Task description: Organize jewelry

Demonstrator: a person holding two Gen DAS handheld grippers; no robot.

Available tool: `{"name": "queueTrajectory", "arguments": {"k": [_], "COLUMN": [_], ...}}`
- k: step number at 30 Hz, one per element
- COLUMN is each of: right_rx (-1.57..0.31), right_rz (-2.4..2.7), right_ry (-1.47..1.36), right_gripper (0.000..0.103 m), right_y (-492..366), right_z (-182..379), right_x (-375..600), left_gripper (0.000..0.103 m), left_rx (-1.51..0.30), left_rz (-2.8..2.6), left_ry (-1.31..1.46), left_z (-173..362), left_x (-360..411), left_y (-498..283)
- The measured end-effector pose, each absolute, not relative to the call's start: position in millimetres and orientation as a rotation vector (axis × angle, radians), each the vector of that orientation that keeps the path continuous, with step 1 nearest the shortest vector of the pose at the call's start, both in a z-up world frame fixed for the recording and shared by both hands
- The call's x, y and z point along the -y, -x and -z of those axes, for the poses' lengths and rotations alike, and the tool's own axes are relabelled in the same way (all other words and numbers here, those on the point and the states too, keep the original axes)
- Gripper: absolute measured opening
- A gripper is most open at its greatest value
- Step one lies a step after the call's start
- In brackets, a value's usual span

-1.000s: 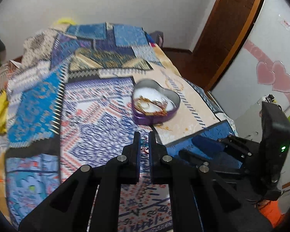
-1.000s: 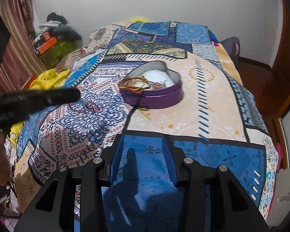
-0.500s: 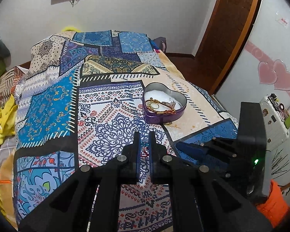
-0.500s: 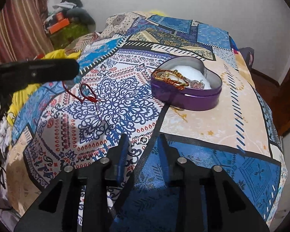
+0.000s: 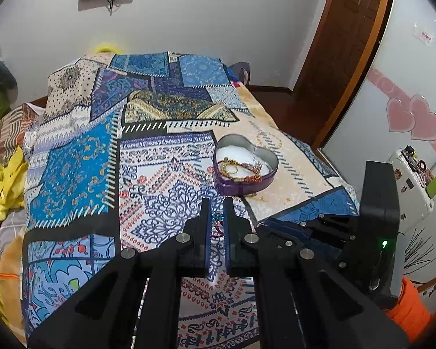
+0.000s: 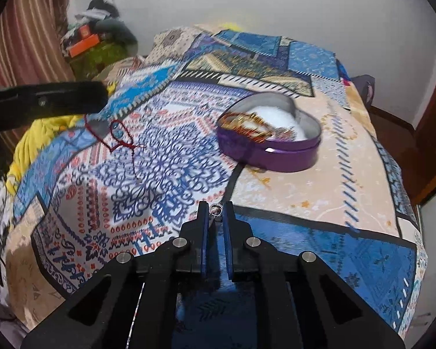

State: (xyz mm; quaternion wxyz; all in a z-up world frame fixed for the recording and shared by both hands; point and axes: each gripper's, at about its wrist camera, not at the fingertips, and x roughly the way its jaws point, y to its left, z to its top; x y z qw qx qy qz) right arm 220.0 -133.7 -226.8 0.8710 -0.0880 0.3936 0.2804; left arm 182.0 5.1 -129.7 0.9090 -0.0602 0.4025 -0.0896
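Note:
A purple heart-shaped tin with gold chains inside sits on the patterned bedspread. My left gripper is shut on a red cord bracelet. In the right wrist view the bracelet dangles from the left gripper's fingers above the bed. My right gripper is shut on a small silver ring near the bed's front. It shows at the right of the left wrist view.
The patchwork bedspread covers the whole bed. Yellow cloth lies off the left edge. A door and a white wall with pink hearts stand at the right. Clutter is piled in the far left corner.
Both grippers have pulled back and up from the bed. The right gripper has closed from open onto the small ring. The left gripper still holds the red bracelet.

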Motion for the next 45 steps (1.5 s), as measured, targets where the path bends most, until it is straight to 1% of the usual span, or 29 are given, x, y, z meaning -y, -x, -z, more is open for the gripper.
{"name": "queueTrajectory", "arguments": {"k": [8,16,25,36,45], "right_rx": [-0.741,-0.653,-0.598,-0.598,-0.671], "right_rz": [-0.544,-0.519,-0.532,-0.511,-0.507], "right_ry": [0.11,0.095,0.079,0.065,0.094], "right_gripper": [0.008,0.008,0.008,0.008,0.008], "right_y": [-226,-228,-235,-261,-278], "right_z": [196,169,154,156,177], "right_x": [158,166,162,159,149], "left_gripper": [0.006,0.006,0.006,0.006,0.006], "left_rx": [-0.791,-0.756,-0.722,-0.721,-0.781], "left_rz": [0.193,0.209,0.227,0.237,0.252], "left_ry": [0.117,0.119,0.103,0.111,0.151], "left_z": [114,101,89,91,116], "left_x": [3,12,21,25,24], "left_y": [-192,-206,-220,-239,-262]}}
